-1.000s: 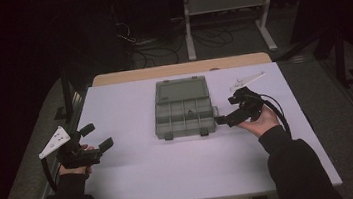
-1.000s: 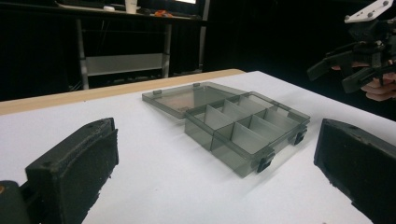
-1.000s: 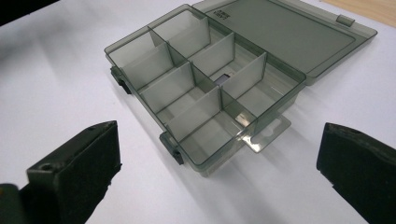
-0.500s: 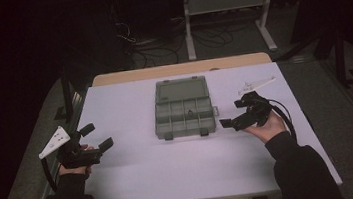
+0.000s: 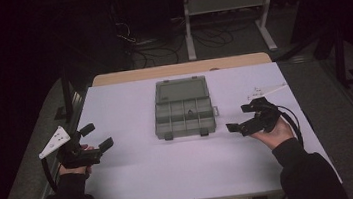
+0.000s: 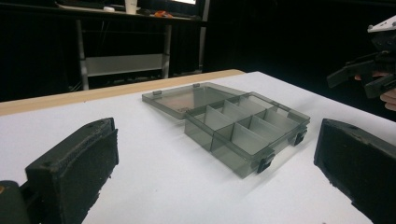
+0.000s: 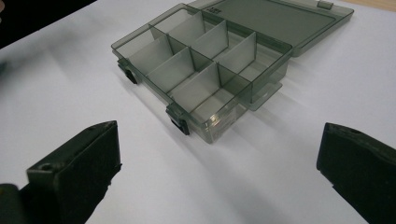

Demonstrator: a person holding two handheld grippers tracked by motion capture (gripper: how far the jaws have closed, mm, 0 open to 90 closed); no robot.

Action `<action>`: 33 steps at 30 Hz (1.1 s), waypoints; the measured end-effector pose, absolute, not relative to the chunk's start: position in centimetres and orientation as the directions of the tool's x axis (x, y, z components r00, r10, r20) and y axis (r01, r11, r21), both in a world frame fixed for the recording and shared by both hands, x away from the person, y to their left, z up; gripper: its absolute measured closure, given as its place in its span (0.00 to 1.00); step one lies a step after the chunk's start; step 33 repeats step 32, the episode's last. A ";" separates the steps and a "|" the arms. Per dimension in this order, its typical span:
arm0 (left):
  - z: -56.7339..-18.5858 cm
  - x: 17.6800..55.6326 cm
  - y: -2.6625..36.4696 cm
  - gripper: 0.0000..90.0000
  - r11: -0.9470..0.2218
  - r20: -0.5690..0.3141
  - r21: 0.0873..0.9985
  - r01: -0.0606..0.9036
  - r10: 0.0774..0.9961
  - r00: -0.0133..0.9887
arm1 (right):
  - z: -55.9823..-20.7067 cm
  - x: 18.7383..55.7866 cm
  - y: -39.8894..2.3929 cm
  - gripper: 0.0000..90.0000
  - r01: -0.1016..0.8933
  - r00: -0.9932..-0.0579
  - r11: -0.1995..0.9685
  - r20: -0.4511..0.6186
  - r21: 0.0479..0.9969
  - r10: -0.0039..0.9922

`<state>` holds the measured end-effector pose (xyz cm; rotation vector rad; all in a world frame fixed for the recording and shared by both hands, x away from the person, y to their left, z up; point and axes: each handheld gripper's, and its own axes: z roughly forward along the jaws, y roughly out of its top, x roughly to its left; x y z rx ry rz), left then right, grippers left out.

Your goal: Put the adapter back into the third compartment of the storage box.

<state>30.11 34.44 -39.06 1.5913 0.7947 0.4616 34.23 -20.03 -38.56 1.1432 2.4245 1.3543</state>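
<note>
Your left gripper (image 5: 95, 137) sits near the left edge of the white table (image 5: 137, 169), held in your left hand (image 5: 73, 161); its jaws stand wide apart with nothing between them, and in the left gripper view they frame bare tabletop with the box beyond; your right gripper (image 5: 243, 117) is on the other side, just to the right of the box and apart from it, carried by your right hand (image 5: 274, 131); its jaws are likewise spread and empty, pointing toward the box's near right corner; the smoky transparent compartment box (image 5: 184, 112) lies in the middle of the table, between your two grippers; its lid (image 5: 182, 89) is swung fully open and lies flat on the table on the far side; the tray is split by upright dividers into two rows of compartments, and as far as the gripper views show they hold nothing; two dark latches (image 7: 180, 122) sit on the tray's front edge, facing you; in the left gripper view your right gripper (image 6: 366, 77) hangs above the table at the upper right, well beyond the box; a strip of bare wooden tabletop (image 5: 181, 69) shows past the white surface
</note>
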 end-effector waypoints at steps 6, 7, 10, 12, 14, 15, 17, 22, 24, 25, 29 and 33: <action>-39.1 30.1 34.5 0.00 -0.029 -0.141 0.973 0.230 0.715 0.685 | -39.2 33.4 -20.6 0.00 0.549 -0.696 0.292 0.236 0.783 0.678; -39.1 30.1 34.5 0.00 -0.029 -0.141 0.973 0.230 0.715 0.685 | -39.3 33.3 -20.7 0.00 0.550 -0.694 0.289 0.237 0.783 0.680; -39.1 30.1 34.4 0.00 -0.027 -0.142 0.973 0.230 0.715 0.685 | -39.4 33.0 -20.9 0.00 0.547 -0.693 0.285 0.235 0.787 0.682; -39.1 30.1 34.4 0.00 -0.027 -0.142 0.973 0.230 0.715 0.685 | -39.5 32.8 -20.9 0.00 0.546 -0.692 0.281 0.236 0.789 0.682; -39.1 30.1 34.5 0.00 -0.028 -0.141 0.973 0.230 0.714 0.685 | -39.5 32.4 -21.1 0.00 0.538 -0.690 0.271 0.232 0.798 0.685; -39.1 30.1 34.5 0.00 -0.028 -0.141 0.973 0.230 0.714 0.685 | -39.6 32.3 -21.2 0.00 0.535 -0.689 0.267 0.231 0.801 0.687; -39.1 30.1 34.5 0.00 -0.028 -0.141 0.973 0.230 0.714 0.685 | -39.7 32.0 -21.4 0.00 0.532 -0.686 0.261 0.230 0.805 0.691; -39.1 30.1 34.4 0.00 -0.033 -0.139 0.973 0.230 0.712 0.688 | -40.1 31.1 -22.0 0.00 0.528 -0.675 0.245 0.227 0.813 0.702; -39.1 30.1 34.4 0.00 -0.033 -0.139 0.973 0.230 0.712 0.688 | -40.1 31.0 -22.1 0.00 0.527 -0.673 0.246 0.223 0.814 0.705; -39.1 30.1 34.4 0.00 -0.032 -0.139 0.973 0.230 0.712 0.688 | -40.1 31.0 -22.1 0.00 0.527 -0.673 0.246 0.223 0.814 0.705; -39.0 30.2 34.4 0.00 -0.033 -0.138 0.973 0.229 0.712 0.689 | -40.4 30.4 -22.6 0.00 0.520 -0.664 0.221 0.227 0.825 0.713; -39.0 30.2 34.4 0.00 -0.032 -0.138 0.973 0.229 0.712 0.689 | -40.6 30.4 -22.6 0.00 0.519 -0.664 0.224 0.224 0.825 0.713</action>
